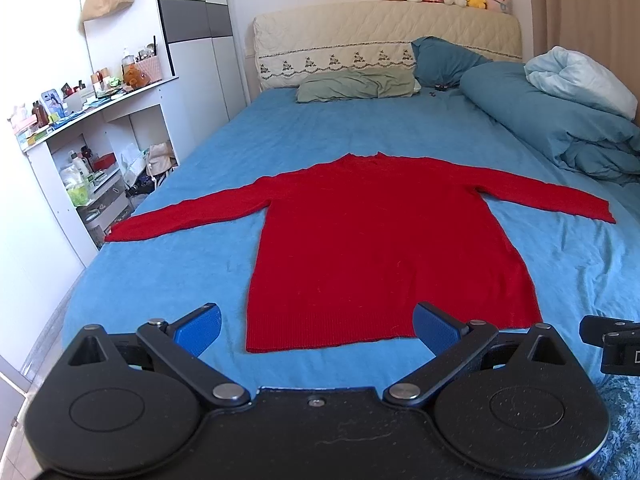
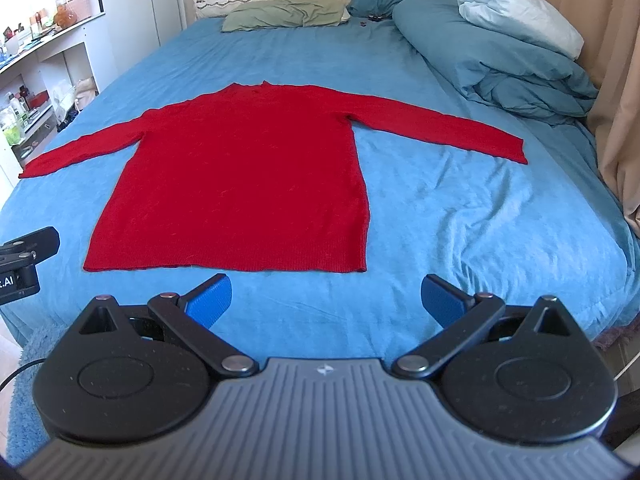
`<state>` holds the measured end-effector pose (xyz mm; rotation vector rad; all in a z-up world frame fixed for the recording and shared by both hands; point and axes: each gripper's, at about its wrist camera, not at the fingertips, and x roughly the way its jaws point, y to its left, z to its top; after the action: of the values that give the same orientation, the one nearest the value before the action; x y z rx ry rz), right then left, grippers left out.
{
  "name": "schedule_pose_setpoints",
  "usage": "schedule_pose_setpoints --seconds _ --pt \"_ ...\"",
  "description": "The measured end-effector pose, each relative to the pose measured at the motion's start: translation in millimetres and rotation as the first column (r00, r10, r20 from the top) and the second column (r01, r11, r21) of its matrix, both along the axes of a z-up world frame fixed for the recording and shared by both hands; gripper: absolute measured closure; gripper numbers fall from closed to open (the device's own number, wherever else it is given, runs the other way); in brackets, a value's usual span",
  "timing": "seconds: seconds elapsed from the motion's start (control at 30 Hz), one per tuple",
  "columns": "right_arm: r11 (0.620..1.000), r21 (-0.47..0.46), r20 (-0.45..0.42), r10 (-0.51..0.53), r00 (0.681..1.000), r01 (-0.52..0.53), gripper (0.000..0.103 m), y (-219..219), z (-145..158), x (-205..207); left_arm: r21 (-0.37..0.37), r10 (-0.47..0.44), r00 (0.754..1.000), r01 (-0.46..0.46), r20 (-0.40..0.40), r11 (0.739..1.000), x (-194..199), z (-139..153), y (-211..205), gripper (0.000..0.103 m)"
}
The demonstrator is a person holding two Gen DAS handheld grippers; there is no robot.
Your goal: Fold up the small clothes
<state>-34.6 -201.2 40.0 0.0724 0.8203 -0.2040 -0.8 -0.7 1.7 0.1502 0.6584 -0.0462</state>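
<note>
Folding not yet begun | red sweater (image 1: 384, 248) is laid flat on the blue bed (image 1: 180, 280), sleeves spread, hem nearest | left gripper (image 1: 316, 330) and right gripper (image 2: 326, 300) are held released, empty, short of the hem | all folds judged outstanding

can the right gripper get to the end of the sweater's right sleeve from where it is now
Probably yes. The right gripper is open and holds nothing, and the red sweater lies flat with its right cuff spread on bare blue bedsheet. The piled duvet sits beyond it, not between.
</note>
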Motion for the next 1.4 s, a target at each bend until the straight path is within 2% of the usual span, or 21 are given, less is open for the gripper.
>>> schedule_pose_setpoints --seconds 1.4 --pt "1.0 0.007 -0.001 0.018 1.0 -0.018 0.0 5.3 -1.5 2.5 0.0 0.013 1.0 -0.013 -0.021 1.0 3.7 -1.0 0.0 0.0"
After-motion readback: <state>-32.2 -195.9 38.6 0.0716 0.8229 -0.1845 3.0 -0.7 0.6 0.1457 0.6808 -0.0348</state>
